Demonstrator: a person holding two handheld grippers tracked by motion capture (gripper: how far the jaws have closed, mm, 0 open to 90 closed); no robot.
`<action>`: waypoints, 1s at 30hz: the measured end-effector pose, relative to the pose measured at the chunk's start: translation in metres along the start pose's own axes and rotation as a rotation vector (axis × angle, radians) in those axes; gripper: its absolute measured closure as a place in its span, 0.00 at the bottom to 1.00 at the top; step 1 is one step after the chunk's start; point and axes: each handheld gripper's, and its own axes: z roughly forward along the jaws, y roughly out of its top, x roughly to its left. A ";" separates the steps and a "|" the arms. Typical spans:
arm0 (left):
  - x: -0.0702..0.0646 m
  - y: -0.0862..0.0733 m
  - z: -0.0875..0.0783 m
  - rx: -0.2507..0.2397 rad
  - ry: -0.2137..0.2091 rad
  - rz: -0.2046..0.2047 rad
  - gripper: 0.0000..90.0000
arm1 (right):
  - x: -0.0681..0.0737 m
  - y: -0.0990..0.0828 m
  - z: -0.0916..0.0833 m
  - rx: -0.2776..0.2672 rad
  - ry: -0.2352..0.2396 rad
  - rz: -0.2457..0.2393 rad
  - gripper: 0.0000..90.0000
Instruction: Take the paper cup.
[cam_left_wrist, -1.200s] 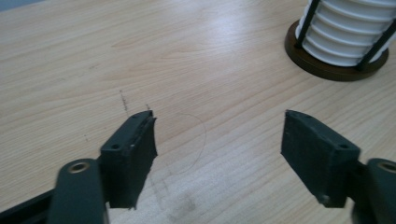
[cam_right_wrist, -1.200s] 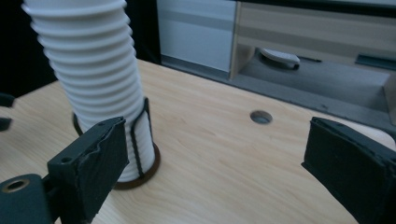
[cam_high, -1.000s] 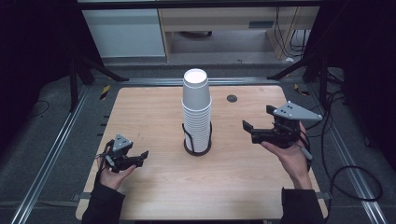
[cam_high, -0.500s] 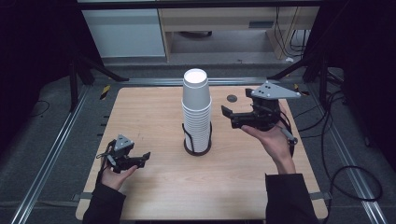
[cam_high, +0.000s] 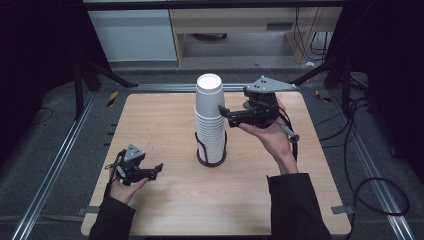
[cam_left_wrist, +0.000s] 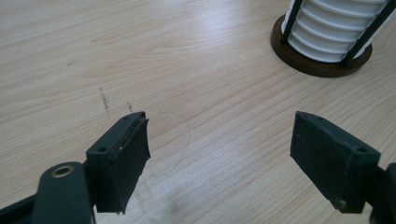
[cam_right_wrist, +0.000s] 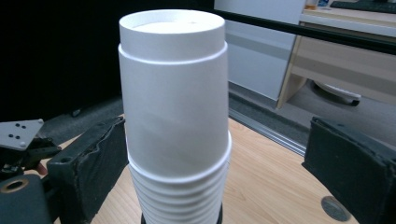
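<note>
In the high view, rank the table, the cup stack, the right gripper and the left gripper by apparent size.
1. table.
2. cup stack.
3. right gripper, held higher and so nearer the camera, which may enlarge it.
4. left gripper, low near the tabletop.

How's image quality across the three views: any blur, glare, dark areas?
High view: table evenly lit, surroundings nearly black, slightly soft. Left gripper view: wood grain sharp, fingers a little soft up close, no glare. Right gripper view: top cup sharp, bright but not blown out; fingers blurred, left background black.
</note>
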 end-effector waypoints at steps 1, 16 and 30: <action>0.000 0.000 0.000 0.000 0.000 0.002 0.21 | 0.000 0.000 0.001 -0.001 0.003 0.001 0.07; -0.001 0.001 0.000 -0.007 -0.003 0.001 0.21 | 0.014 0.001 0.036 0.028 0.050 -0.003 0.07; -0.001 0.001 0.000 -0.010 -0.004 0.000 0.21 | 0.016 -0.010 0.058 0.012 0.050 0.033 0.08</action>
